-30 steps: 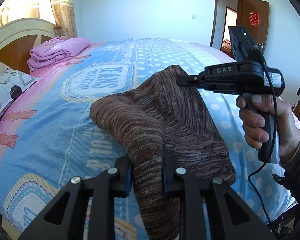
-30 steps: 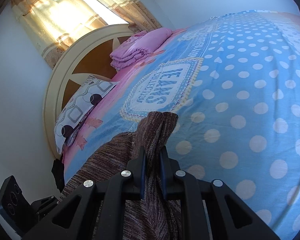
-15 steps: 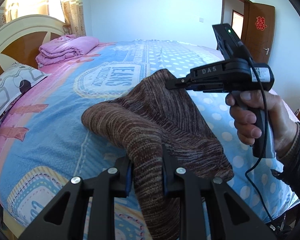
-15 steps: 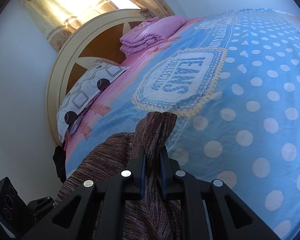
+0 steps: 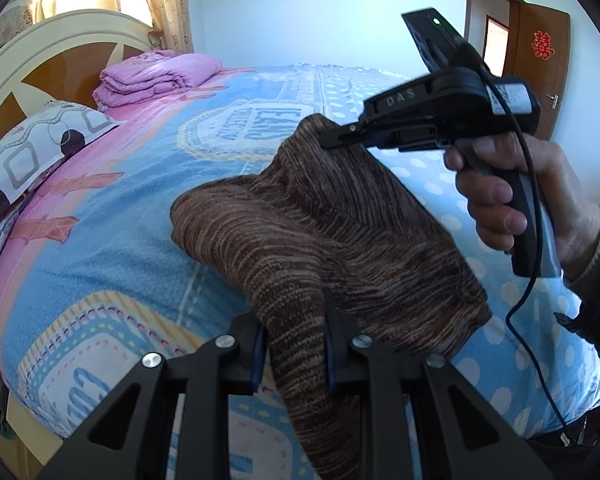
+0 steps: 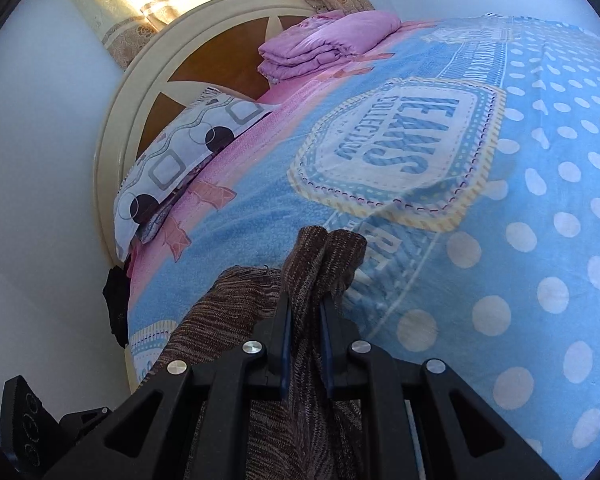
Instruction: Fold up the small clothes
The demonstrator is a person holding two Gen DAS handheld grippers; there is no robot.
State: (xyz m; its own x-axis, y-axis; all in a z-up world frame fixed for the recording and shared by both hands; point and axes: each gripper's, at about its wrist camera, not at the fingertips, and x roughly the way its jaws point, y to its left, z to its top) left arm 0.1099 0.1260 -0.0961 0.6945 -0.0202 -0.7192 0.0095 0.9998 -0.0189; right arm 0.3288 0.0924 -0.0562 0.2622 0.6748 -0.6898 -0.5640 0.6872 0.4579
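Both tongs, left tongs [image 5: 292,344] and right tongs [image 6: 305,340], are pinching the sweater [image 5: 340,232] above the bed [image 5: 100,264]; folding is looking only half done

I count one brown knit garment [image 5: 340,240], lying across the near side of the bed. Two grippers are in my views: the left gripper [image 5: 294,344] and the right gripper [image 6: 305,340], one in each hand, though I see only one hand [image 5: 512,192], at the right. One blue spotted bedspread [image 6: 500,208] covers the bed. At the far left I make out one patterned pillow [image 5: 32,152], one folded pink blanket [image 5: 156,80] and one headboard [image 5: 52,60]. One door [image 5: 544,64] stands far right.
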